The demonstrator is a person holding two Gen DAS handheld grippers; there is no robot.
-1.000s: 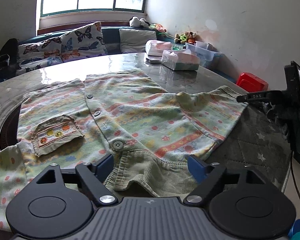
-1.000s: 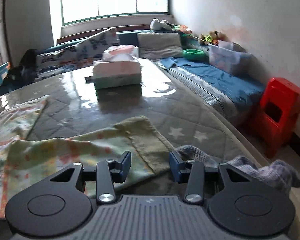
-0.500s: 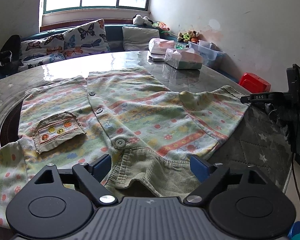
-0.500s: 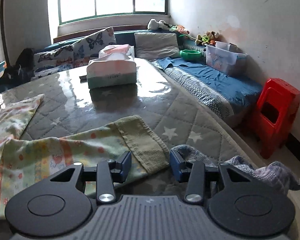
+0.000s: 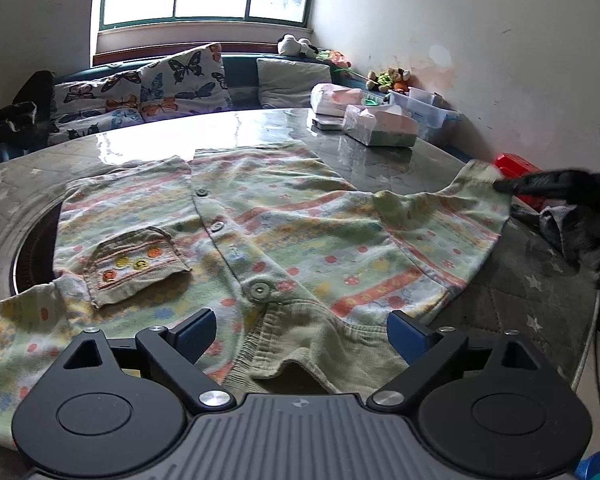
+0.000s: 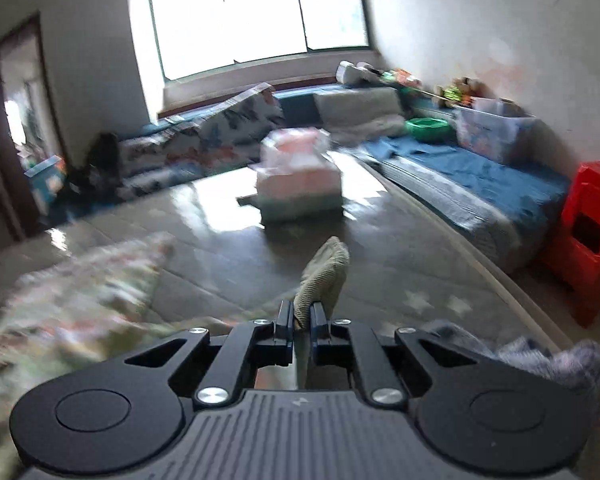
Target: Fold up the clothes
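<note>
A child's pale green cardigan (image 5: 284,240) with coloured stripes, dots, buttons and a chest pocket lies spread front-up on the round table (image 5: 380,164). My left gripper (image 5: 302,330) is open, its fingers either side of the ribbed collar (image 5: 320,352) at the near edge. My right gripper (image 6: 300,320) is shut on the ribbed cuff (image 6: 324,276) of the right sleeve and holds it lifted off the table; it also shows as a dark shape in the left wrist view (image 5: 540,186) at the sleeve end (image 5: 480,176).
Tissue packs (image 5: 380,126) and a small scale stand at the table's far right. A grey garment (image 6: 540,356) hangs at the table's right edge. A red stool (image 6: 588,236) stands on the floor. A cushioned bench (image 5: 172,84) runs behind.
My right gripper has closed on the sleeve cuff and lifted it, moving fast; the view is blurred. My left gripper has stayed open at the collar, slightly raised.
</note>
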